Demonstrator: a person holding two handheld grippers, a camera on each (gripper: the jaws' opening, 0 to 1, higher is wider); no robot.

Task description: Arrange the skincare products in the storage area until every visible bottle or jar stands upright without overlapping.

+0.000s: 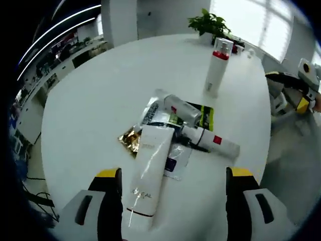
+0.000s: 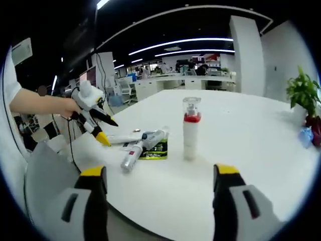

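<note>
We count four skincare containers on the round white table (image 1: 90, 100), plus flat sachets.

One bottle (image 1: 216, 68) stands upright on the far part of the table. It is white, with a red band below a clear cap, and its long axis is vertical. In the right gripper view the same bottle (image 2: 190, 129) stands near the middle of the table, apart from the other items.

The other three containers lie on their sides in an overlapping pile near the table centre:
- A large white tube (image 1: 149, 173) lies nearest the left gripper. Its long axis runs from near to far, and its dark-lined end is toward us.
- A small silver-grey bottle (image 1: 181, 110) lies at the far side of the pile, pointing far-left to near-right.
- A slim white bottle with a red label (image 1: 209, 140) lies on the right side of the pile, pointing left to right.

Under and around them we see at least three sachets: a gold one (image 1: 130, 139), a black-and-green one (image 1: 204, 116) and a pale one with a purple patch (image 1: 174, 161).

The left gripper (image 1: 173, 175) hangs over the pile with its jaws wide apart, holding nothing; the large tube lies between them below. The right gripper (image 2: 158, 173) is short of the table's near edge, its jaws also wide and empty.

A potted plant (image 1: 209, 22) stands at the far edge of the table.
</note>
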